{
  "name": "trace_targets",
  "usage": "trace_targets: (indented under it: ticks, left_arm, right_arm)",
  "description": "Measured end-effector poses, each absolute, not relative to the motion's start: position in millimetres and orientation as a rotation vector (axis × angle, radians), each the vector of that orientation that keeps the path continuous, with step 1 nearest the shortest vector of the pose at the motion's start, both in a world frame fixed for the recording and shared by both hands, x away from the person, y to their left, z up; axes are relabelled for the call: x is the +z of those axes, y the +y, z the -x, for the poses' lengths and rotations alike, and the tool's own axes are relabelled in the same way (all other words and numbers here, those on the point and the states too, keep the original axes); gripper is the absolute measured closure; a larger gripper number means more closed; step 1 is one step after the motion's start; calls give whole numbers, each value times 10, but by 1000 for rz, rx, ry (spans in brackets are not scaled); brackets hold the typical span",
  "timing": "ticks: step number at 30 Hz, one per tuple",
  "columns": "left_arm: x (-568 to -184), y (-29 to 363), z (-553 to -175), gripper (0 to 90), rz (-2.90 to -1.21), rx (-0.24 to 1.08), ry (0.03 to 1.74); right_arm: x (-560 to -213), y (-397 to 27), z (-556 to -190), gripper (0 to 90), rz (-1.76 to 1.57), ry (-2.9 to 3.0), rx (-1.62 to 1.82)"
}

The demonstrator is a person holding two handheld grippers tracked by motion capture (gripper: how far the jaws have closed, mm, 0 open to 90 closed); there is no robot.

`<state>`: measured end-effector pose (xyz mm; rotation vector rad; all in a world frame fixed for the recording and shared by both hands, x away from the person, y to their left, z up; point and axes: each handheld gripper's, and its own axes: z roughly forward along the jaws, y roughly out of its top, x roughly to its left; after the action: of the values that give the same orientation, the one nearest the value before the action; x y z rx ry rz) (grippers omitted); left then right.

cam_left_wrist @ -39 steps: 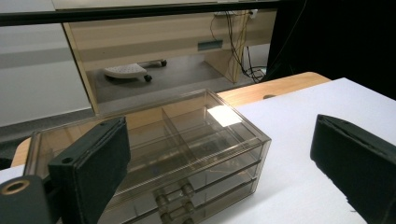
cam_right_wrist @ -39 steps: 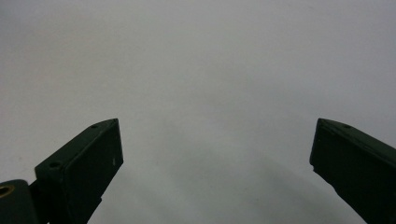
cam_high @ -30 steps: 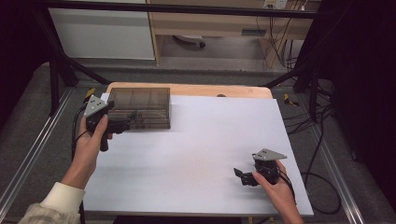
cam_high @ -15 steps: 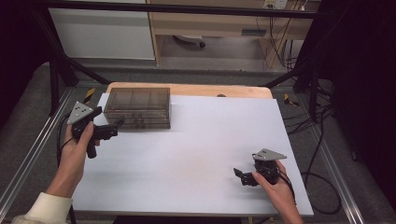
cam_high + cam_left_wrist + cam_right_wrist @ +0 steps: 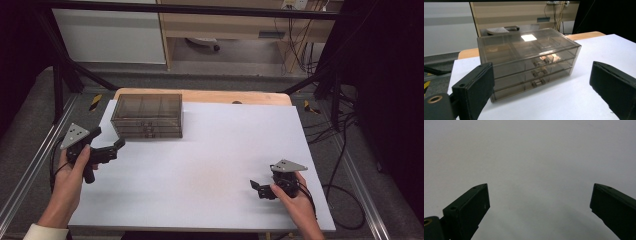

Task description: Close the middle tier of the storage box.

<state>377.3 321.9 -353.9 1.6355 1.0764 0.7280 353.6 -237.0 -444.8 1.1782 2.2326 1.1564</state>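
Nearest the bottom edge of the high view, the right gripper (image 5: 261,189) sits low right of the frame, held in a hand (image 5: 295,200) just over the white counter (image 5: 215,165). In the right gripper view its two black jaws stand wide apart with nothing between them, only the plain white counter surface beyond.

At the left of the high view, a little higher in the frame, the left gripper (image 5: 116,148) is held in the other hand (image 5: 70,175) above the counter's left edge, a grey three-cornered plate (image 5: 74,135) on top. In the left gripper view its jaws are likewise spread wide and hold nothing; they point toward the drawer box.

Farther back, in the upper left part of the counter, stands the smoky see-through drawer box (image 5: 147,115), upright, near the left gripper but apart from it. The left gripper view shows its three stacked drawers (image 5: 534,72), each with a small knob, all closed.

Beyond it a wooden strip (image 5: 215,96) edges the counter's far side.
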Motion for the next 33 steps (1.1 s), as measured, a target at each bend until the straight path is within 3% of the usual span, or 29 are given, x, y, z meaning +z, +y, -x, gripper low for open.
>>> trace_targets:
  ticks: [33]
  left_arm:
    - [-3961, 3420, -3459, 51, -1677, 697, 1116]
  right_arm:
    - [-4450, -2376, -3524, 27, -1175, 2229, 1148]
